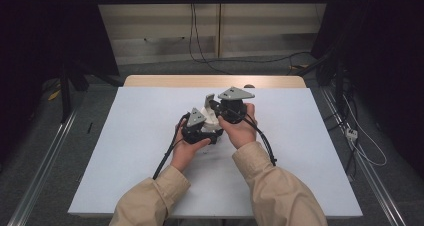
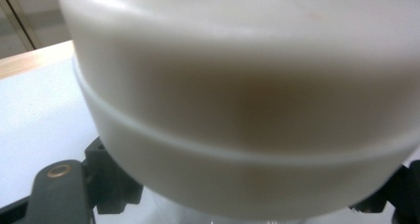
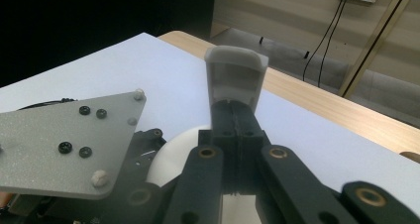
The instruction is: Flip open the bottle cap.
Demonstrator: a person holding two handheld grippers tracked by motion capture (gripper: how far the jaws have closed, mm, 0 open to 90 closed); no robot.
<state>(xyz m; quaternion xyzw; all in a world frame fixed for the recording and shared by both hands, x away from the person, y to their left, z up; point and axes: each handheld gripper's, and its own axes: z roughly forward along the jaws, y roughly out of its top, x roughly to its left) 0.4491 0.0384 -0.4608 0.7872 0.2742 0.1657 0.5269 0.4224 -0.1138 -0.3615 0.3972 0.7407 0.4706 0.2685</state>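
Centrally, over the white sheet (image 1: 125, 151) covering the table (image 1: 215, 81), a person is holding two grippers close together, both forearms in tan sleeves (image 1: 280, 186) coming in from the near edge and angling inward. The left hand (image 1: 187, 148) is cupping the left gripper (image 1: 200, 128) from below, palm up, its cable trailing back toward the near left. The right hand (image 1: 240, 128) is gripping the right gripper (image 1: 227, 108) from the side, slightly farther and higher than the left one, its cable looping down along the right forearm.

Between the two grippers, at the middle of the sheet, a white container (image 2: 237, 110) is sitting; in the left gripper view it looks smooth, rounded and matte, with a raised rim line circling its body. The left gripper's black jaws are flanking it low at both sides and appear to be clamped on it. In the right gripper view the right gripper (image 3: 236, 130) is showing its jaws pressed together, their black ribbed pads touching, pinching the base of a pale grey cap (image 3: 236, 75), a squarish hollow piece with rounded corners standing upright above them. A grey three-cornered plate (image 3: 64, 140), speckled and studded with small screws, is lying to the left in that view.
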